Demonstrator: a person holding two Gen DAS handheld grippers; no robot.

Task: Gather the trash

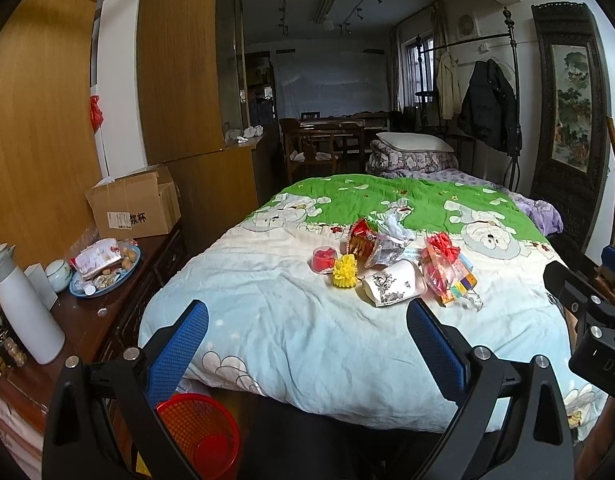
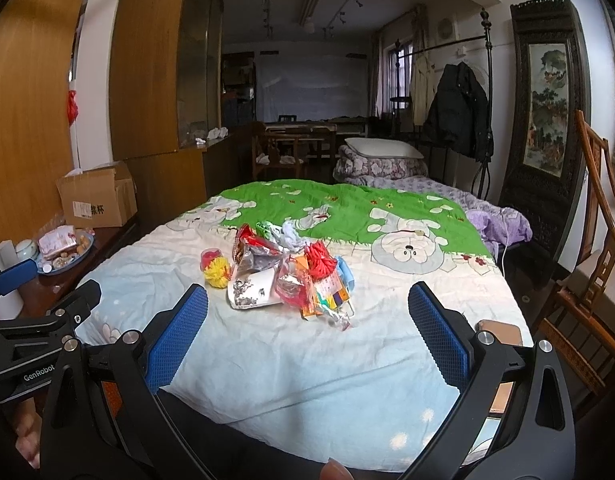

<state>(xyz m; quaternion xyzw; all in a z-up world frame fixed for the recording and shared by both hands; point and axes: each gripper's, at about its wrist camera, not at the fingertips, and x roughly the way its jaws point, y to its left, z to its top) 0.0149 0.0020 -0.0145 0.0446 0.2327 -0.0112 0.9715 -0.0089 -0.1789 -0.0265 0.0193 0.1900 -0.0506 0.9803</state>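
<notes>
A pile of trash lies mid-bed on the quilt [image 1: 307, 340]: a white printed paper cup [image 1: 393, 283] on its side, a yellow bow [image 1: 344, 272], a red cup [image 1: 322, 260], a red snack bag [image 1: 361, 240], clear wrappers and a red bow [image 1: 441, 246]. The same pile shows in the right wrist view, with the cup [image 2: 253, 288] and yellow bow [image 2: 217, 272]. A red mesh bin [image 1: 201, 432] stands on the floor at the bed's near left corner. My left gripper [image 1: 307, 344] and right gripper [image 2: 307, 336] are open and empty, short of the pile.
A dark wooden side table [image 1: 87, 320] at left holds a white thermos [image 1: 27, 304], a plate of snacks [image 1: 107, 268] and a cardboard box [image 1: 135, 204]. A wooden chair [image 2: 587, 280] stands right of the bed. Folded bedding [image 1: 411, 154] lies at the far end.
</notes>
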